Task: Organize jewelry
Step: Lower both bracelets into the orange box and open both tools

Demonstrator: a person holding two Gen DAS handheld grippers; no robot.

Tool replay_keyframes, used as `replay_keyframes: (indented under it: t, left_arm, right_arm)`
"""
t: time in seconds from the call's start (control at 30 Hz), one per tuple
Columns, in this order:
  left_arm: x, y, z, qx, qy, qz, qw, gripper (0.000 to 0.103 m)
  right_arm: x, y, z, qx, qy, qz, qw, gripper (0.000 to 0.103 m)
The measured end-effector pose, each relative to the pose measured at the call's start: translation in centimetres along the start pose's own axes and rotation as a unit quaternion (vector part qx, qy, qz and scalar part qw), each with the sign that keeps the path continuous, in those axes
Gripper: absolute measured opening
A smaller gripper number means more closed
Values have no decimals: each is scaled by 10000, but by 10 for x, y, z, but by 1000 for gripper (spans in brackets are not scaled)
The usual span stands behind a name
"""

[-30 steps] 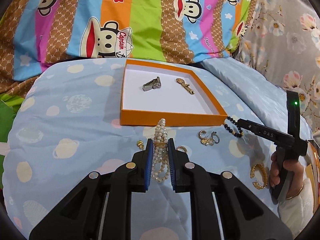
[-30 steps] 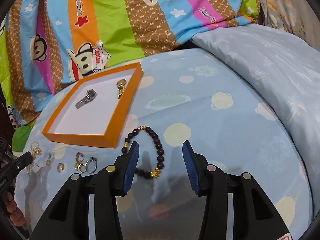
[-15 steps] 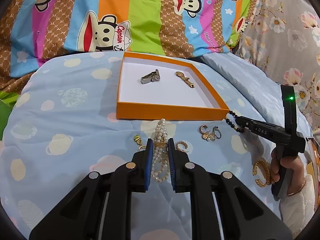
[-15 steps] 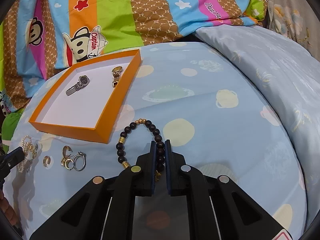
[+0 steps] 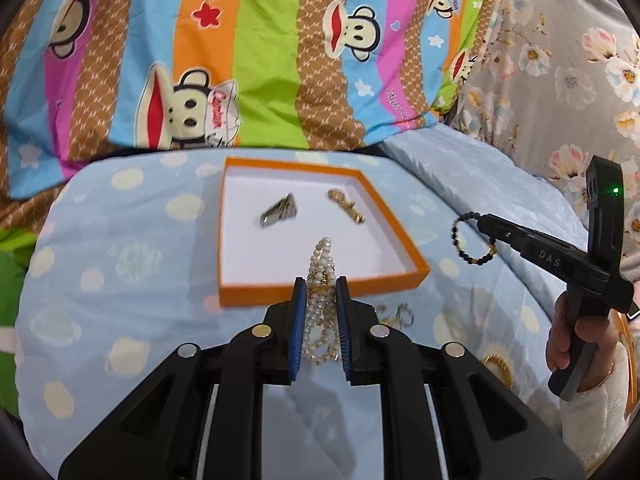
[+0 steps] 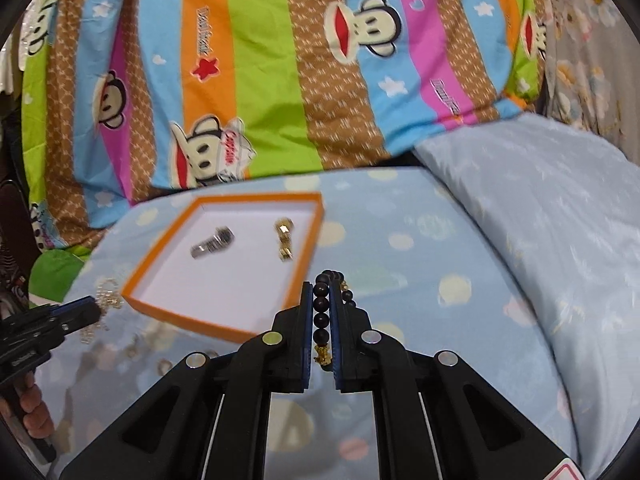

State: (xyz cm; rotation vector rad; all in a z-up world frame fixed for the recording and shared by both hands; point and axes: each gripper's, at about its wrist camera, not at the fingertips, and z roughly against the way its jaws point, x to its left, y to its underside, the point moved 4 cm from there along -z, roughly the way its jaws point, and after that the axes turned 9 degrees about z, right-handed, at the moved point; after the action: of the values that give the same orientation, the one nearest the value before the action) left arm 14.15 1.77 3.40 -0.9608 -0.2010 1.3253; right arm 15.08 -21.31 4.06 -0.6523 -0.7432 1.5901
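My left gripper [image 5: 320,290] is shut on a white pearl bracelet [image 5: 321,268] and holds it in the air over the near rim of an orange tray [image 5: 320,295]. My right gripper [image 6: 321,294] is shut on a dark bead bracelet [image 6: 322,312] with gold charms, lifted near the tray's right corner [image 6: 316,216]. It also shows in the left wrist view [image 5: 486,224], with the bead bracelet [image 5: 466,236] hanging from its tip. A silver watch [image 5: 279,213] and a gold watch [image 5: 346,205] lie inside the tray.
Rings [image 5: 398,314] and a gold bracelet [image 5: 498,364] lie on the light blue spotted bedsheet [image 5: 120,272] near the tray's front. A striped monkey-print quilt [image 5: 240,60] rises behind. A pale blue pillow [image 6: 540,208] lies at the right.
Both grippers have lifted their bracelets off the sheet. The left has carried the pearls forward over the tray's near rim; the right has raised the bead bracelet beside the tray.
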Motion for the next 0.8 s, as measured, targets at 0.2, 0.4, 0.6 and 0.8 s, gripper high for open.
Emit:
replay_keyframes:
  t: [0.2, 0.4, 0.6, 0.8]
  left_arm:
    - [-14, -37, -39, 27, 125, -103, 9999, 14]
    - [7, -32, -102, 547, -160, 134, 9983, 14]
    - [26, -26, -120, 518, -571, 132, 9969, 16]
    - [40, -36, -96, -274, -1260, 241, 9914, 64]
  right_arm:
    - [30, -43, -29, -63, -693, -1, 9976, 7]
    - [41, -21, -95, 607, -930, -122, 9937, 7]
    - [33, -2, -118, 788, -361, 64, 9962, 14]
    - [24, -17, -98, 410, -208, -10, 9989, 31]
